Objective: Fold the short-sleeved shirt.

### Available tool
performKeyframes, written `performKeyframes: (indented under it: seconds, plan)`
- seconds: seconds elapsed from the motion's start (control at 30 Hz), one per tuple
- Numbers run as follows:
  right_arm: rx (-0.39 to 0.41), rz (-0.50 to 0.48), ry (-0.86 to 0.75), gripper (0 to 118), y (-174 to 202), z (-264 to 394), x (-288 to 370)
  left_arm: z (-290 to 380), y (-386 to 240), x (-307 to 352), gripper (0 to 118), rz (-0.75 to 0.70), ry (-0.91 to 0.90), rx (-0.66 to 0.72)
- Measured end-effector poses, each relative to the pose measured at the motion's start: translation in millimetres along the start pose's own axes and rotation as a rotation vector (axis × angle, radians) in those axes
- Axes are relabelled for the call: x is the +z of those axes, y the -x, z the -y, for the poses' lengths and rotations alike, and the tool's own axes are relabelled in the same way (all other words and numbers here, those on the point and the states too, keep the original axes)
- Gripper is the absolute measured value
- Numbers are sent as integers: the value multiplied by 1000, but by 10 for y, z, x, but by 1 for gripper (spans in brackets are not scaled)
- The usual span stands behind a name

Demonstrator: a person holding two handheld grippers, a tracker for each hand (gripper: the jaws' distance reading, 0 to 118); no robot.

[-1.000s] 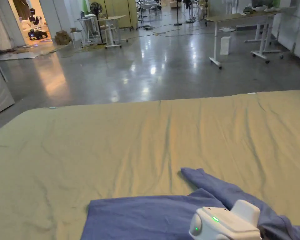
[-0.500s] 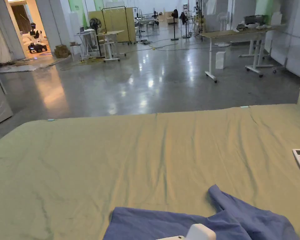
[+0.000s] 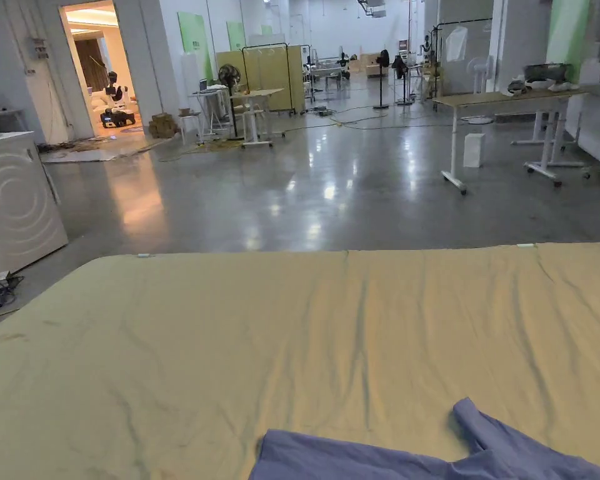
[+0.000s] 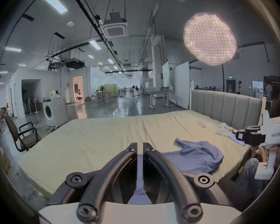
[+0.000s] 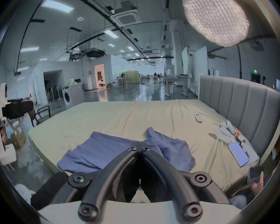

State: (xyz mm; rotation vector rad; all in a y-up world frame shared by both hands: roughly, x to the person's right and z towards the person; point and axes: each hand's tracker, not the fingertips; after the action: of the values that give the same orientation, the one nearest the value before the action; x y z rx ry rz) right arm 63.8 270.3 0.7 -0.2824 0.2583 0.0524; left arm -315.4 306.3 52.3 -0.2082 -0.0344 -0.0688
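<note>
Left gripper [image 4: 140, 146] jaws a slit apart, right gripper [image 5: 139, 144] jaws closed, both empty above near bed [image 3: 230, 337] edge, blue shirt [image 5: 103, 150] spread crosswise there, sleeve [image 3: 480, 425] pointing away.

1. The bed sheet [image 3: 230, 350] lies bare from 9 to 1 o'clock of the blue shirt [image 5: 123, 148]; grippers can pass there.
2. At 2 o'clock a remote [image 5: 198, 118] lies well apart.
3. At 3 o'clock a phone [image 5: 238, 154] and clutter [image 5: 225, 132] lie against the headboard [image 5: 249, 108].
</note>
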Motion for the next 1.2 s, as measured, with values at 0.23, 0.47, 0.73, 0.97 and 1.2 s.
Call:
performKeyframes:
  seconds: [0.23, 0.47, 0.73, 0.97, 1.2]
  plan:
    - [20, 25, -3, 0, -53, 5, 88, 234, -119, 96, 0, 2, 131, -21]
    - [-14, 40, 16, 0, -123, 57, 70, 218, -40, -160, 0, 30, 165, 58]
    - [-74, 53, 104, 0, -238, 360, -49, 269, 223, -1237, 0, 96, 279, 199]
    - [-122, 110, 196, 0, -447, 603, -163, 627, 473, -2974, 74, 164, 517, 192]
    - [-148, 178, 261, 0, -638, 726, -119, 1002, 502, -4264, 74, 88, 724, 132]
